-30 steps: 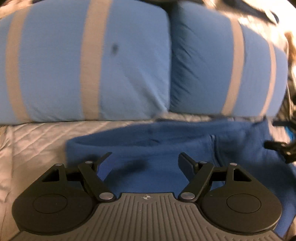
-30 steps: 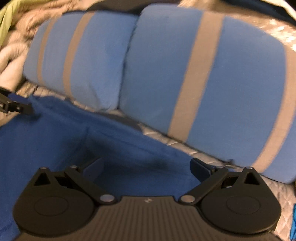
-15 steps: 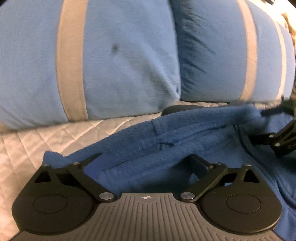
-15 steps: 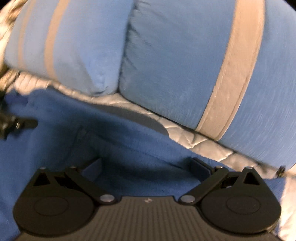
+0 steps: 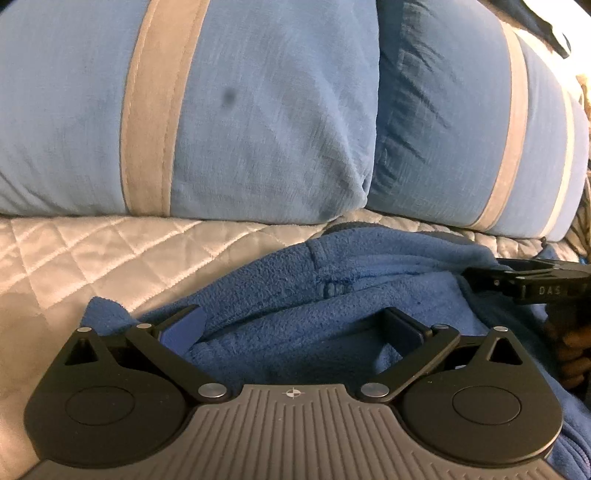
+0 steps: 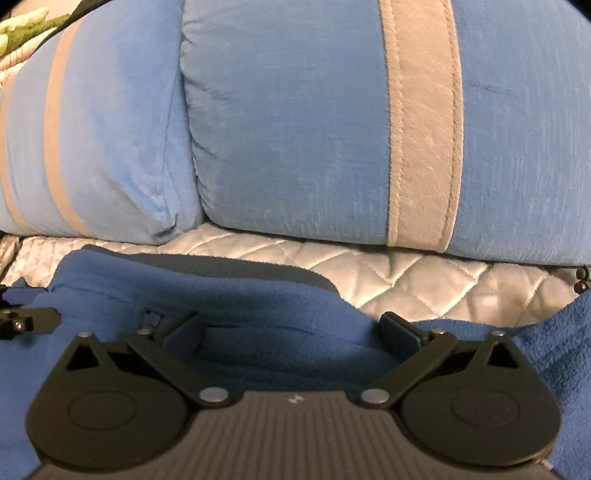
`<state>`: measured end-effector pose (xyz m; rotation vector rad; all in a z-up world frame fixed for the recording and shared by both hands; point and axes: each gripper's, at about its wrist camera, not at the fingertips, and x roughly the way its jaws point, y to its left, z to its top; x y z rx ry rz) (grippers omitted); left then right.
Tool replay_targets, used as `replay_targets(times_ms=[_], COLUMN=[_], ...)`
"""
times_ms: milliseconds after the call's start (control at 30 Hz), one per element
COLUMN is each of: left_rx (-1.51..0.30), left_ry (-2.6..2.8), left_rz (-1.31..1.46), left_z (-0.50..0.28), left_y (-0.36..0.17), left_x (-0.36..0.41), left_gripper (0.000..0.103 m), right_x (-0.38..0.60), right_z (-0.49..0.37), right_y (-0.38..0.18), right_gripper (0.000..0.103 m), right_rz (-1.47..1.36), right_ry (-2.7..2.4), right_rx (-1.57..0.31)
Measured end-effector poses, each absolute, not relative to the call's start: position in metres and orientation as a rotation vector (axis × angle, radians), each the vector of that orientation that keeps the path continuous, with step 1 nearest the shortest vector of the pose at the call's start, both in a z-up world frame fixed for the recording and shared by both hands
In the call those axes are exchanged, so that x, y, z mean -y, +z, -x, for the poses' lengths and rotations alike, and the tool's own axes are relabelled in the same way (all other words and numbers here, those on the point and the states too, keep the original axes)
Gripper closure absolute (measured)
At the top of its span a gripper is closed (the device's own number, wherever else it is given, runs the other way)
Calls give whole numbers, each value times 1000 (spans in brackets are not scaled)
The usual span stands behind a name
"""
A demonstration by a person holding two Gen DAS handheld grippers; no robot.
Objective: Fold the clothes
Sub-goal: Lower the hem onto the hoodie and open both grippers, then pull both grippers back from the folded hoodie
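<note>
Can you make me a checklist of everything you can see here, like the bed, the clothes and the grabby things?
Surface: quilted cream bedspread, lying flat.
Job's things: blue fleece garment, bunched on the bedspread.
Clutter: nothing seen.
Grippers: left gripper open, fleece between its fingers; right gripper open, also over the fleece.
Cables: nothing seen.
Surroundings: two blue pillows with grey stripes at the back; something green in the right view's top left corner, too small to tell.

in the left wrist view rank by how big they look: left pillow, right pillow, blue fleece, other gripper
1. left pillow
2. right pillow and blue fleece, too alike to rank; the fleece is partly hidden
3. other gripper, cut off at the edge
</note>
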<state>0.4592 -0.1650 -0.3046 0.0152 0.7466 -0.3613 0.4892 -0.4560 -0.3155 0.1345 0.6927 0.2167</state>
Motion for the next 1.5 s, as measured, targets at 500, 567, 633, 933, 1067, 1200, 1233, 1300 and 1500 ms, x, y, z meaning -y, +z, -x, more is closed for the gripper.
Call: replay_targets(times_ms=[500,567,633,933,1067,1200,1233,1300,1500], left_rx=[-824,-749,-710,-683,-678,-677,-677,-679,-678], left_ry=[-240,-243,-237,-253,-256,-256,-256,-256,-255], left_rz=[-92,-117,-143,-84,-77,-77,-76,-76,-76], left_z=[-400,-393,-389,-395,-393,-392,-392,-392,-392], left_y=[-303,-311,-313,-320,-320,-320,-320,-319,-319], left_x=[141,142,144,133,132,132,132,132,132], left_gripper=[0,0,0,0,0,0,0,0,0], right_x=[458,458,458,471,503,540,546,557,553], right_z=[-486,-486,-484,-462,-428,-397,-392,-385,-364], right_y=[-317,-317,-316,-278,-257,-255,-263,-282,-314], right_gripper=[1,1,1,0,0,0,0,0,0], right_rz=[-136,-134,-130,-71,-56,-54,-62,-92,-69], right_ry=[218,217,213,154,123,70,58,34,-8], right_rx=[-679,-678,-676,-762,-784,-784,-786,-792,-664])
